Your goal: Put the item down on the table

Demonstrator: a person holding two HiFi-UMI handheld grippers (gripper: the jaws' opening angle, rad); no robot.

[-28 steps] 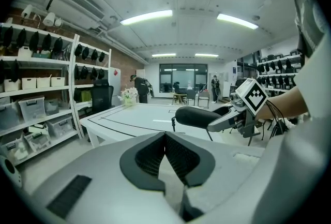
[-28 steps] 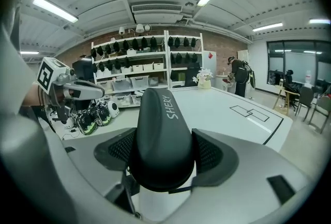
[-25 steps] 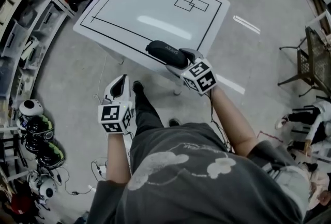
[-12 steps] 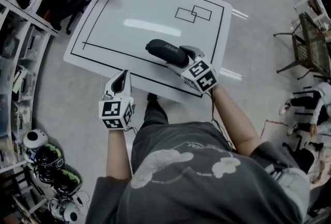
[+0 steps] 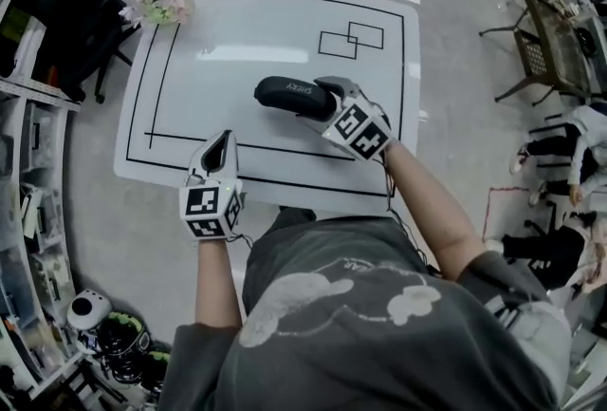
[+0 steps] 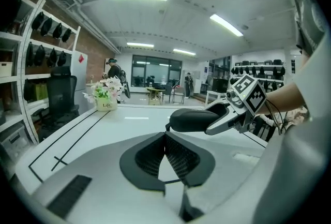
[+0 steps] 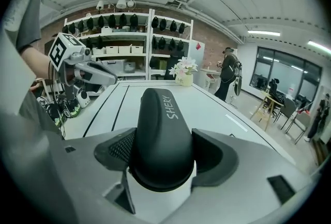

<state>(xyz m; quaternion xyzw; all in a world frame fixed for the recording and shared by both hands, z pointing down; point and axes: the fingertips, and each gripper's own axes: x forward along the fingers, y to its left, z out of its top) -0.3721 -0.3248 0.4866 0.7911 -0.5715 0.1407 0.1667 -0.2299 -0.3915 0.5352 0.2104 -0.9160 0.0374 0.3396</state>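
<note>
— Black case: where do I have it?
— Head view: your right gripper pinches its near end and holds it over the middle of the white table, inside the black outline. A second ago it hung over the table's near edge. The table has since slid in under you. Your left gripper, which was over the floor, is now above the near border line.
— And the left gripper view?
— Your left gripper has its pads pressed together with nothing between them. Ahead, the case is held up off the table. The flower pot at the far corner reads "Life".
— Right gripper view?
— Your jaws clamp the case on both sides. "SHERY" runs along its top in pale letters.
</note>
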